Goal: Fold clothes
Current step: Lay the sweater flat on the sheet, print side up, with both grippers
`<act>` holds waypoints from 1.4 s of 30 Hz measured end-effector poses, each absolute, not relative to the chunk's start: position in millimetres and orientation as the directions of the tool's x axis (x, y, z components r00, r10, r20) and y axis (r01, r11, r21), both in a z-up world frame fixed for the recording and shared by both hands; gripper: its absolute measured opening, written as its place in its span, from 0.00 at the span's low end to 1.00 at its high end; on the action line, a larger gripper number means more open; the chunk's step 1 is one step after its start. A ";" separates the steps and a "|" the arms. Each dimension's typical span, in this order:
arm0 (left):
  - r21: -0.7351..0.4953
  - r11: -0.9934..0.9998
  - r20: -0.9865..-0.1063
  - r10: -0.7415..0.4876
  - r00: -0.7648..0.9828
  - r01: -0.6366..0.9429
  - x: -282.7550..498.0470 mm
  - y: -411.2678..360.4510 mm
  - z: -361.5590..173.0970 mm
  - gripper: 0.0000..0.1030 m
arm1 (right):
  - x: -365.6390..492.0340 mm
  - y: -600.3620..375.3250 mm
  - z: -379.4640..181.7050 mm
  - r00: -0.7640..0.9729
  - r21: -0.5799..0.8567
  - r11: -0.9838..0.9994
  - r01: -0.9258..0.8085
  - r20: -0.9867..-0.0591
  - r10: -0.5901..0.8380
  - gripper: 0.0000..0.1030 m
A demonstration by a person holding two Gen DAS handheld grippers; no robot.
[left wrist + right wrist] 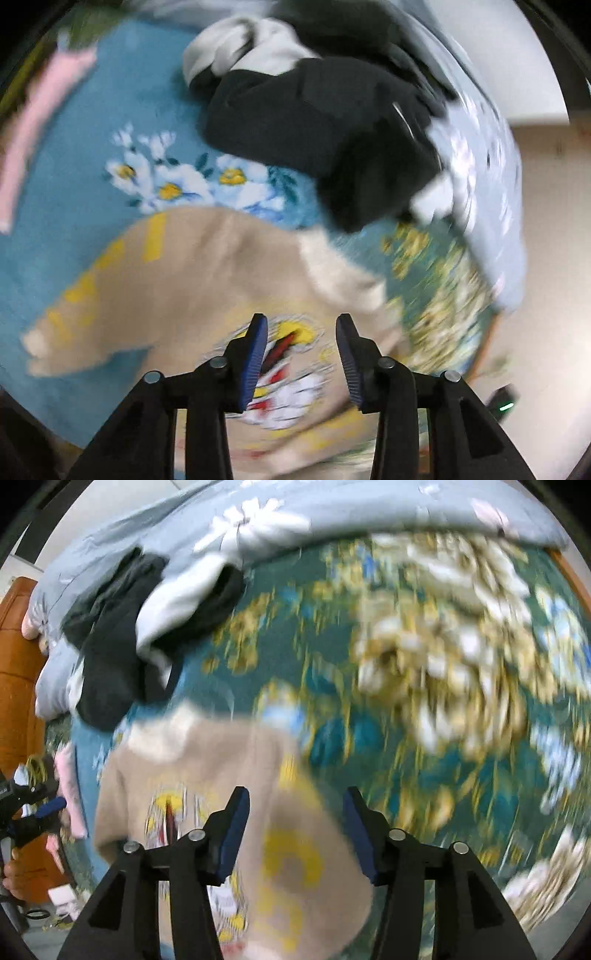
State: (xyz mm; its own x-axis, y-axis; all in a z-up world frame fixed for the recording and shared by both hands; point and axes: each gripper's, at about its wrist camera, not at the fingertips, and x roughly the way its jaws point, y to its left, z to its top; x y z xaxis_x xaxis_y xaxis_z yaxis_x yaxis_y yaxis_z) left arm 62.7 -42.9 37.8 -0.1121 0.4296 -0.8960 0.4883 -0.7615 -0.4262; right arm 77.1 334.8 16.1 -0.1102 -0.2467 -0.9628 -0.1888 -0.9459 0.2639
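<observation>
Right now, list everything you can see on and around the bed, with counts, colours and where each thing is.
Beige sweatshirt: one, beige with yellow and cartoon print, spread on the bed under both grippers.
Dark clothes pile: one heap, black with white pieces, beyond the sweatshirt.
Pink garment: one, pink, far left edge.
Blanket: one, blue-teal floral, covering the bed.
Quilt: one, pale blue, far side.
Left gripper: open.
Right gripper: open.
</observation>
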 end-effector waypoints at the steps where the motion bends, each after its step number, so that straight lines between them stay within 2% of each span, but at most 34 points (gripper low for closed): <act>1: -0.411 -0.786 -0.905 0.412 -0.104 0.463 73.8 -37.0 41.2 0.41 | 92.6 328.4 11.8 -0.090 0.272 -0.942 -0.196 -0.962 -0.259 0.53; 9: -0.389 -0.791 -0.904 0.426 -0.032 0.473 139.6 -22.5 48.6 0.41 | 163.5 258.6 -36.2 0.080 0.211 -0.968 -0.132 -0.972 -0.223 0.53; 12: -0.384 -0.804 -0.910 0.412 -0.042 0.453 150.2 -24.4 62.0 0.41 | 176.0 237.6 -56.4 0.148 0.135 -0.990 -0.040 -0.979 -0.139 0.54; 14: -0.386 -0.801 -0.912 0.405 -0.061 0.457 154.5 -29.2 68.4 0.41 | 179.5 226.6 -60.3 0.140 0.095 -0.995 0.030 -0.986 -0.090 0.61; 15: -0.389 -0.797 -0.912 0.404 -0.072 0.462 156.6 -32.2 71.4 0.41 | 180.3 222.2 -60.9 0.137 0.090 -0.994 0.056 -0.987 -0.081 0.68; 18: -0.386 -0.794 -0.916 0.391 -0.092 0.470 161.4 -39.0 77.7 0.41 | 182.8 213.7 -63.0 0.122 0.047 -0.991 0.121 -0.992 -0.032 0.69; 20: -0.382 -0.794 -0.919 0.382 -0.102 0.472 164.8 -43.5 80.7 0.41 | 183.8 215.5 -61.4 0.108 0.020 -0.992 0.121 -0.994 -0.006 0.61; 22: -0.385 -0.788 -0.918 0.380 -0.113 0.481 170.0 -48.3 83.5 0.41 | 183.9 223.2 -56.4 0.089 -0.007 -0.995 0.101 -0.996 0.016 0.39; 23: -0.386 -0.785 -0.918 0.379 -0.116 0.485 171.8 -50.1 83.8 0.41 | 183.7 229.2 -53.9 0.085 -0.005 -0.996 0.085 -0.996 0.012 0.36; 26: -0.380 -0.777 -0.920 0.375 -0.115 0.502 178.5 -55.0 82.1 0.41 | 181.4 251.9 -44.0 0.085 0.041 -0.999 0.028 -0.996 -0.038 0.06; 34: -0.388 -0.755 -0.915 0.386 -0.120 0.529 183.8 -60.3 78.3 0.41 | 146.0 384.5 29.4 -0.123 0.083 -0.944 -0.318 -0.991 -0.045 0.06; 36: -0.389 -0.747 -0.914 0.386 -0.124 0.539 183.9 -63.2 77.5 0.41 | 132.6 428.9 40.0 -0.157 0.084 -0.907 -0.414 -0.987 -0.020 0.06; 42: -0.382 -0.720 -0.916 0.377 -0.136 0.580 191.4 -83.4 73.3 0.41 | 107.1 499.4 57.5 -0.208 0.044 -0.835 -0.549 -0.974 0.086 0.07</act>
